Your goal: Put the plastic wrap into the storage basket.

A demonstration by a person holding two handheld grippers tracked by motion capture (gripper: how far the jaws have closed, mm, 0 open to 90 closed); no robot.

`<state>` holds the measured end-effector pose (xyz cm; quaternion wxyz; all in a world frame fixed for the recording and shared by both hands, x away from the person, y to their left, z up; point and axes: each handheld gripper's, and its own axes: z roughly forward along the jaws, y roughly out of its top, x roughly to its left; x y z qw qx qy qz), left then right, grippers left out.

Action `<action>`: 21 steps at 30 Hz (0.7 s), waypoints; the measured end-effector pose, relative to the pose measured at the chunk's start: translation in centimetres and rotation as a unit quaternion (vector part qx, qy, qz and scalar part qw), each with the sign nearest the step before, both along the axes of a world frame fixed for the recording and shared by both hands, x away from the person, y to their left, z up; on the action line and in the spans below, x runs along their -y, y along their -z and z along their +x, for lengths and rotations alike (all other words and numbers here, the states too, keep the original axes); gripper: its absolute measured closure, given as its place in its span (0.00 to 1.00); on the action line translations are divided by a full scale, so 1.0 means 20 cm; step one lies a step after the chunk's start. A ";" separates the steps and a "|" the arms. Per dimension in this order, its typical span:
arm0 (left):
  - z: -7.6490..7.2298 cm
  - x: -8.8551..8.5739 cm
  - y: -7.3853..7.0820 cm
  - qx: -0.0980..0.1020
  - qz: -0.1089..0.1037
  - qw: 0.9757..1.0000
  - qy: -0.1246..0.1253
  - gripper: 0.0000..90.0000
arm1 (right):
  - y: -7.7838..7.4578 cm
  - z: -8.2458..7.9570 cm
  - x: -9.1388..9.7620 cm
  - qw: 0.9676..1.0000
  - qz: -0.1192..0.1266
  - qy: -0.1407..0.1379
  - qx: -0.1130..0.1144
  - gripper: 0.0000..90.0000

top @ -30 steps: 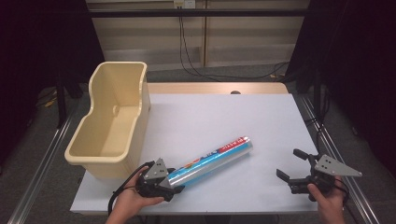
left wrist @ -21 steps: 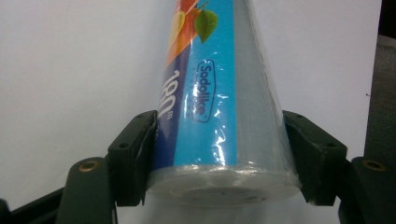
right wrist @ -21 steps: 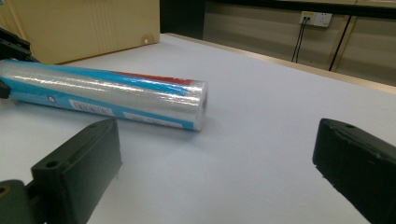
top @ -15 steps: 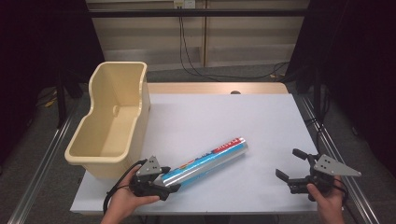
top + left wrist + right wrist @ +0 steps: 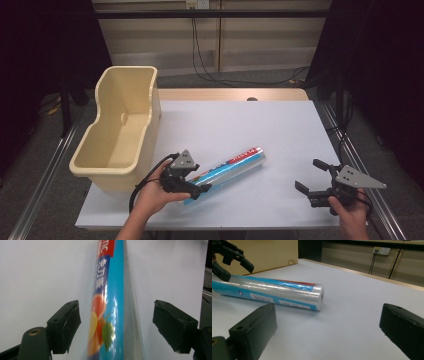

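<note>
A long roll of wrap in blue, red and silver packaging lies slantwise on the white table. My left gripper is at the roll's near left end. In the left gripper view the roll runs up between the jaws. The left gripper has just been opening, and both pads stand clear of the wrapper. My right gripper is open near the table's front right, well away from the roll. The right gripper view looks past its own wide jaws at the roll and the left gripper.
A tall cream plastic tub stands at the table's left edge, close behind the left hand, and its wall shows in the right gripper view. Cables hang behind the table's far edge.
The left gripper's jaws have opened off the roll's end, and the hand has lifted a little. The roll rests on the table, shifted slightly. The right gripper has stayed put.
</note>
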<state>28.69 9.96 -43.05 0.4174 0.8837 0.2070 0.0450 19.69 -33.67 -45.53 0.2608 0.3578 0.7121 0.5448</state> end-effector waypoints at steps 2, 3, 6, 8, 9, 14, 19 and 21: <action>0.03 0.04 -0.02 -0.005 0.004 1.000 0.002 0.23 | 0.00 0.00 0.00 1.000 0.002 0.001 0.001 0.01; 0.04 0.06 -0.02 -0.005 0.006 1.000 0.004 0.23 | 0.00 0.00 0.00 1.000 0.003 0.002 0.002 0.01; 0.08 0.13 -0.04 -0.013 0.018 1.000 0.011 0.22 | 0.00 0.00 0.01 1.000 0.002 0.002 0.002 0.01; 0.10 0.18 -0.04 -0.020 0.024 0.999 0.016 0.21 | 0.00 0.00 0.01 1.000 0.003 0.003 0.001 0.01; 0.11 0.19 -0.04 -0.021 0.028 0.999 0.018 0.21 | 0.00 0.00 0.01 1.000 0.004 0.003 0.002 0.01; 0.15 0.29 -0.04 -0.046 0.050 0.997 0.022 0.21 | 0.00 0.00 0.01 1.000 0.004 0.003 0.002 0.01; 0.18 0.36 -0.03 -0.070 0.082 0.994 0.023 0.19 | 0.00 0.00 0.01 1.000 0.005 0.003 0.003 0.01; 0.19 0.37 -0.02 -0.076 0.097 0.992 0.026 0.19 | 0.00 0.00 0.02 1.000 0.006 0.004 0.002 0.01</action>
